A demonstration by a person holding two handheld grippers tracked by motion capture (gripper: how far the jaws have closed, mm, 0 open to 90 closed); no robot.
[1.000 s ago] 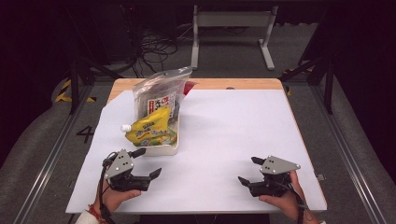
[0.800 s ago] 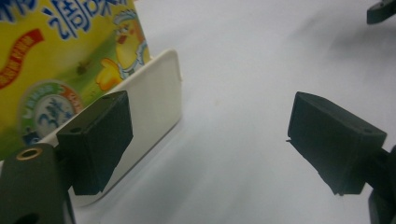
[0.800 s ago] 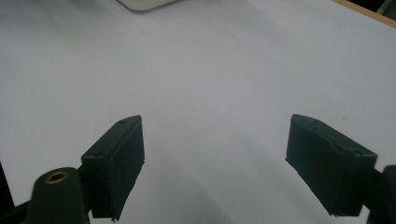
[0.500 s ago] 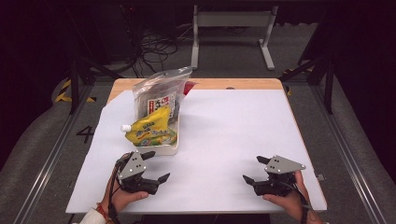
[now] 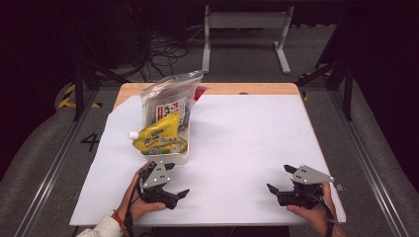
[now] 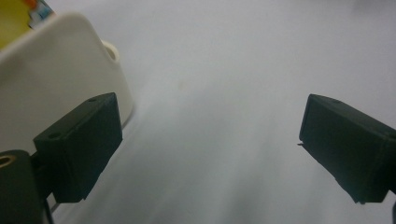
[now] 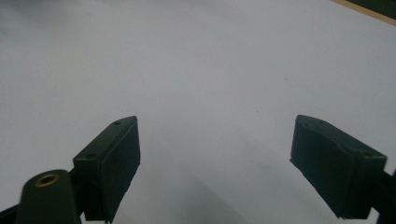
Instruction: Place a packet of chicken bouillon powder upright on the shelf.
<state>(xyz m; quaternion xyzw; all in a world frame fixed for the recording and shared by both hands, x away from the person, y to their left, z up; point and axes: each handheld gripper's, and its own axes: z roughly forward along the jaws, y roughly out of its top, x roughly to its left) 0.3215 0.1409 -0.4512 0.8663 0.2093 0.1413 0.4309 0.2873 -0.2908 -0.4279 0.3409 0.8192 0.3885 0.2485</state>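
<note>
The left gripper (image 5: 174, 183) sat just beside the white tray (image 5: 174, 157) near the counter's (image 5: 247, 128) front-left. Its jaws had just been opening, nothing between. The right gripper (image 5: 279, 178) was spread too.

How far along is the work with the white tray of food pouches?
Done: nothing visibly; the yellow spouted pouch and clear plastic bag sit in the white tray. In hand: left tongs, just opened wider, empty beside it. Left: any grasp; right tongs open, apart.
</note>
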